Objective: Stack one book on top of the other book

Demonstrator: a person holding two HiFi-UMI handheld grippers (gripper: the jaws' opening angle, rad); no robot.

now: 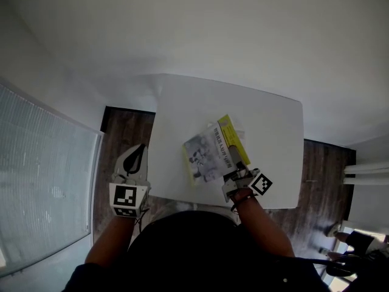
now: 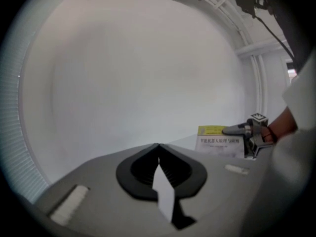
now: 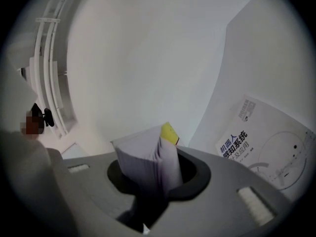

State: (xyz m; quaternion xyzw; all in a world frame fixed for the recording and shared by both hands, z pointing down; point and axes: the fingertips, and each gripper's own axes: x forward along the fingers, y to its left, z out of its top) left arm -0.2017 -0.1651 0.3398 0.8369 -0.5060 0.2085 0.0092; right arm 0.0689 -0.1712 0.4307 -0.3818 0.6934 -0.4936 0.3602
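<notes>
Overhead, a white table [image 1: 273,120] fills the middle of the head view, standing on a dark wood floor [image 1: 124,132]. Near the table's front edge a white-covered book [image 1: 203,157] lies flat, its cover printed with grey circles and blue characters. Just beside it, on its right, a yellow-banded book [image 1: 234,140] is tipped up on edge. Whether this book's lower edge touches the flat book or the table cannot be made out.

The right gripper [image 1: 236,174] has its jaws partly apart and pressed on the yellow-banded book, whose fanned page block fills the gap between them in the right gripper view. The left gripper view shows the same grip from the side, with the book's cover facing the camera.

The left gripper [image 1: 141,151] hangs off the table's left side, over the floor, well apart from both books. Its jaws are closed together with nothing between them.
</notes>
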